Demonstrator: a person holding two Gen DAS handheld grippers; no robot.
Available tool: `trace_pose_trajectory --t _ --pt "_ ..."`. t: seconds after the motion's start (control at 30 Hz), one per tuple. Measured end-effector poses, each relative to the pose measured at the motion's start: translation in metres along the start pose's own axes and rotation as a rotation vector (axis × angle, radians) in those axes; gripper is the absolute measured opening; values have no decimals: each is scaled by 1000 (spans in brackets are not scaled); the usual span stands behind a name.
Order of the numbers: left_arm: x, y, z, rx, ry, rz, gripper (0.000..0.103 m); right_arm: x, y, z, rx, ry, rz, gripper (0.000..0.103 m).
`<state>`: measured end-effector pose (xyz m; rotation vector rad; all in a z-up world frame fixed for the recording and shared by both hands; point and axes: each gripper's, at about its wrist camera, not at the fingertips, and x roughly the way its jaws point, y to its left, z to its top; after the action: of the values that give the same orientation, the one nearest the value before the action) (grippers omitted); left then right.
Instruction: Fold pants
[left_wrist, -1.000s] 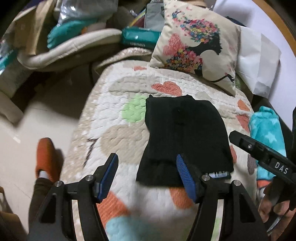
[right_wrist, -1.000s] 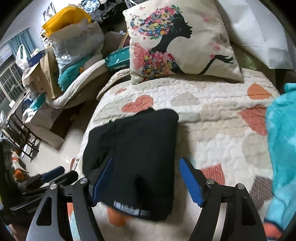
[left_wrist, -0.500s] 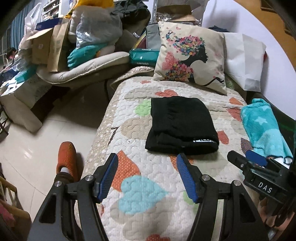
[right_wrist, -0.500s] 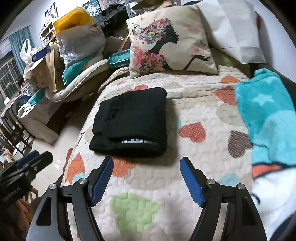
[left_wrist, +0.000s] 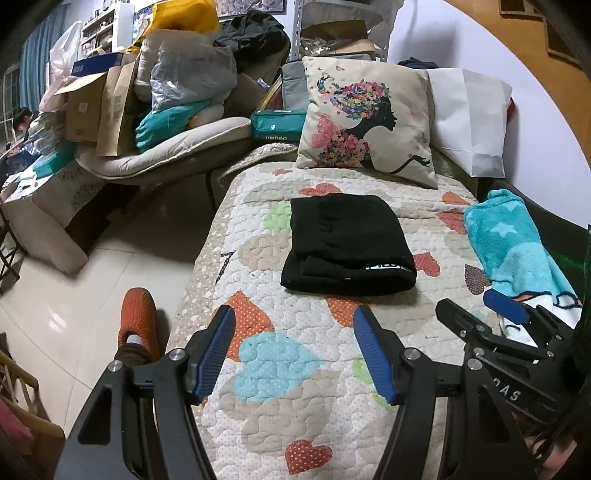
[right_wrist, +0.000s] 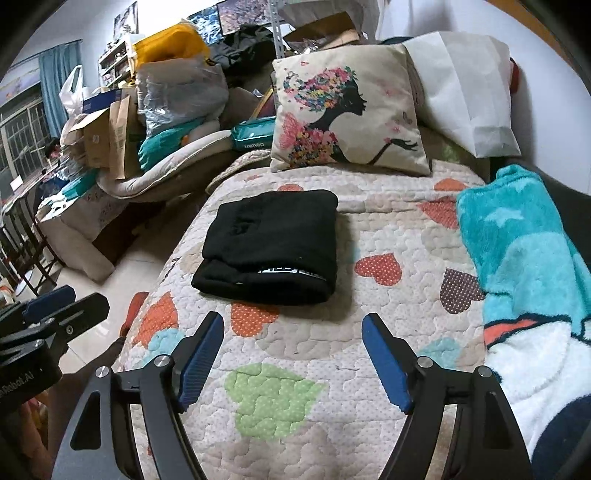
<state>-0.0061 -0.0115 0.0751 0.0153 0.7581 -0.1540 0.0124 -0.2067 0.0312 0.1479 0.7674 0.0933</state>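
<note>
Hovering nearest the camera, the left hand-held gripper (left_wrist: 293, 352) has its blue pads spread apart with nothing between them, above the heart-patterned quilt (left_wrist: 280, 369) of the bed. The right hand-held gripper (right_wrist: 291, 356) is likewise spread and empty; its jaws have just been opening a little wider. Both hang short of the pants, not touching them. Beyond the fingertips, the black pants (left_wrist: 347, 245) lie folded into a compact rectangle on the quilt, a white-lettered band showing along the near edge. A turquoise fleece blanket (right_wrist: 517, 251) lies along the bed's right side, apart from the pants. On the floor left of the bed is an orange slipper (left_wrist: 138, 321). Farther back, a cushion (left_wrist: 365, 122) printed with a flower-haired silhouette leans at the head of the bed, with a white pillow (left_wrist: 469, 118) beside it.
</note>
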Motion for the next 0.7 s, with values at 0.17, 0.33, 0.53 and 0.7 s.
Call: trace_pose_trajectory --t 0.17,0.33,0.53,0.7 --pt "-7 -4 0 16 -26 8 66 -5 3 -2 -13 -17 -1 83" --pt "-10 -6 -1 22 -33 11 68 -8 3 -3 -10 -28 -3 83" --pt "-11 -7 -2 25 -42 20 69 -8 3 -3 -8 -30 -4 84" --pt "-24 -3 -3 7 -136 65 84 -9 3 -4 -10 -32 -4 84"
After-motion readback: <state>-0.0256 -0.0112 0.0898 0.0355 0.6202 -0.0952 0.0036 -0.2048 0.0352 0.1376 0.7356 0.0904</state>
